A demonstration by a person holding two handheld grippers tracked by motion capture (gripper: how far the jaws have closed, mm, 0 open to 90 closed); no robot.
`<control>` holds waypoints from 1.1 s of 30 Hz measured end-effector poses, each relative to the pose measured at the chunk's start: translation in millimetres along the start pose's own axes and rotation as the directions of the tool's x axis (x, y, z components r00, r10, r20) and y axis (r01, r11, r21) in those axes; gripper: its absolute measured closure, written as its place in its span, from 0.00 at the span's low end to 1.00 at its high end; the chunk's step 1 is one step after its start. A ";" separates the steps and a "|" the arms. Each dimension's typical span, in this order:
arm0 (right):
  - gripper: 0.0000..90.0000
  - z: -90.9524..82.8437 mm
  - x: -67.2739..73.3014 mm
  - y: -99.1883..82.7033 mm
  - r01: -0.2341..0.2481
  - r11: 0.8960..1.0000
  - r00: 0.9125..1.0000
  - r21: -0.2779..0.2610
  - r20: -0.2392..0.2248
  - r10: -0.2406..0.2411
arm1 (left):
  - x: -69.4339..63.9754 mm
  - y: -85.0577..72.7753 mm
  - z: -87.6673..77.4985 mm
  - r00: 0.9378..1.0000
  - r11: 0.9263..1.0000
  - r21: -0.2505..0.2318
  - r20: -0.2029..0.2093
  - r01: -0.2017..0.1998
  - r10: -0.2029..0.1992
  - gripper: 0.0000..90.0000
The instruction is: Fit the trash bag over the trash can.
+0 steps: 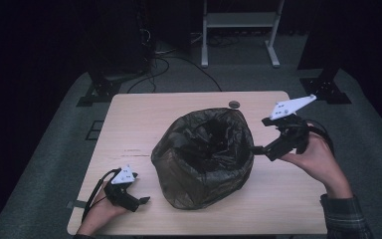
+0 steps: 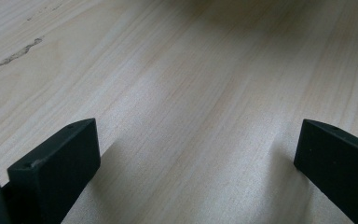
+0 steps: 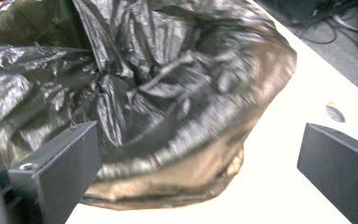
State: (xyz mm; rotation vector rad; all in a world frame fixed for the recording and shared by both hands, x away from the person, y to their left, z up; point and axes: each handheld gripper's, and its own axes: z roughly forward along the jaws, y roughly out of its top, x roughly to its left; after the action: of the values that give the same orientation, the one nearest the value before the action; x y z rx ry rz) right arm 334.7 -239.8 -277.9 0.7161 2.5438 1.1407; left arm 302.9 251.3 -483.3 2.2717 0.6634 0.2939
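Both grippers have their jaws spread wide with nothing between them. Over at the table's right side, the right gripper (image 1: 259,148) is held up off the wood in the person's right hand (image 1: 318,157), its jaws pointing at the right side of the black bin bag's (image 1: 204,157) rim and just beside it; whether a tip touches the plastic cannot be told. In the right gripper view the crinkled, glossy bag (image 3: 158,102) lies ahead of the open jaws, its mouth gaping upward and the film folded back over something round beneath.

At the near left corner of the wooden table (image 1: 139,119), the left gripper (image 1: 142,200) rests low in the left hand (image 1: 99,211), well apart from the bag. Its own view shows bare pale wood grain (image 2: 191,93) between the parted jaws.

The bag sits at the middle of the table, and a small round cable port (image 1: 234,104) lies just behind it near the far edge.
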 end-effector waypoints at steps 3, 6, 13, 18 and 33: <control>0.00 -5.5 -4.7 -14.6 -0.022 1.000 1.000 -0.021 0.012 0.022 | 0.0 -0.1 0.1 1.000 1.000 -0.001 -0.001 0.000 0.000 0.00; 0.00 -8.0 -8.3 -29.1 -0.047 0.998 0.999 -0.031 0.024 0.048 | 0.0 -0.1 0.1 1.000 1.000 -0.001 -0.001 0.000 0.000 0.00; 0.00 -8.9 -16.3 -64.4 -0.094 0.993 0.994 -0.069 0.056 0.098 | 0.0 0.0 0.0 1.000 1.000 0.000 0.000 0.000 0.000 0.00; 0.00 -4.0 -19.7 -89.4 -0.121 0.989 0.989 -0.088 0.075 0.128 | 0.1 0.0 -0.1 1.000 1.000 0.002 -0.001 -0.002 0.002 0.00; 0.00 26.4 -26.0 -169.0 -0.178 0.973 0.972 -0.147 0.124 0.197 | 0.0 0.0 0.0 1.000 1.000 0.000 -0.001 -0.001 0.001 0.00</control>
State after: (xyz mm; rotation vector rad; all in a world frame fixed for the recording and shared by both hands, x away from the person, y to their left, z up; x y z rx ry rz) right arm 312.2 -333.5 -421.6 0.9820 2.2983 1.2612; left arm 302.9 251.2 -483.3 2.2721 0.6632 0.2954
